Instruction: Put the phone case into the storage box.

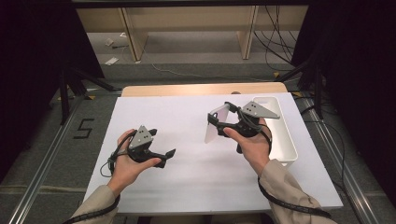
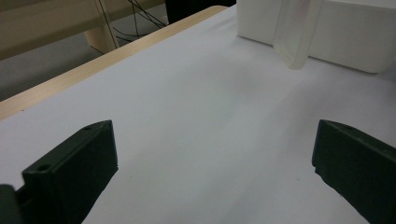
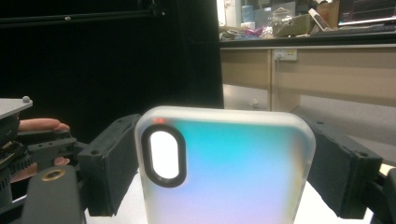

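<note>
Phone case fills my right gripper, jaws clamped on its two side edges, lifted just left of the white bin. Slick, thin edges: it could twist or slip out. Left gripper empty, jaws spread, well left of bin.

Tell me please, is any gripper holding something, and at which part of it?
The right gripper holds a translucent phone case by its two long side edges, near the camera-hole end. The left gripper is open and holds nothing.
</note>
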Motion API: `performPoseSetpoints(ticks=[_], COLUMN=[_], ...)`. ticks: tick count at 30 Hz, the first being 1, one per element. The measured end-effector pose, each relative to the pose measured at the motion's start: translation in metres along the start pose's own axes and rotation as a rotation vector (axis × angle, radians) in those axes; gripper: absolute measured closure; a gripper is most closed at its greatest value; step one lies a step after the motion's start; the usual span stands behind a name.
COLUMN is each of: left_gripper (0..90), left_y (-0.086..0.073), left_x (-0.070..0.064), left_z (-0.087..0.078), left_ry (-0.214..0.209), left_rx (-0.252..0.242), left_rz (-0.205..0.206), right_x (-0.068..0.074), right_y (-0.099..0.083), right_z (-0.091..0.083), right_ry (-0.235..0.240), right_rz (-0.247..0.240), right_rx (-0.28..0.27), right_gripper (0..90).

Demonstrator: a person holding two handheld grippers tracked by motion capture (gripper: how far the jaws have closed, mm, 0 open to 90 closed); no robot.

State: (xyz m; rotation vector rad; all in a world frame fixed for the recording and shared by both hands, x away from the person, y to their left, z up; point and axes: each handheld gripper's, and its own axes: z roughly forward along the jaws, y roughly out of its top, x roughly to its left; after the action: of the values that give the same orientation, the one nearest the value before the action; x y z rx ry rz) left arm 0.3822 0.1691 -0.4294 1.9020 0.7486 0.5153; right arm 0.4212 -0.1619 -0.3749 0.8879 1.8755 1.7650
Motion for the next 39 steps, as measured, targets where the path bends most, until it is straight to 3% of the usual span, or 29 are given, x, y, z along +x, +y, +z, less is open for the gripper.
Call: performPoseSetpoints(ticks=[16,39], left_gripper=[0.0,0.1], left_y=[-0.001,-0.001], left_x=[0.001,0.002], left_z=[0.000,0.000], left_ry=[0.009,0.021], left_rx=[-0.001,0.000], left_rz=[-0.005,-0.012], right_x=[-0.010,-0.024], right_y=[0.006,0.016], right_z=[-0.007,-0.018], right_ry=[-0.040,-0.095], right_rz=[-0.027,-0.026], right_rx=[-0.013,-0.030], right_gripper=[18.4,18.4])
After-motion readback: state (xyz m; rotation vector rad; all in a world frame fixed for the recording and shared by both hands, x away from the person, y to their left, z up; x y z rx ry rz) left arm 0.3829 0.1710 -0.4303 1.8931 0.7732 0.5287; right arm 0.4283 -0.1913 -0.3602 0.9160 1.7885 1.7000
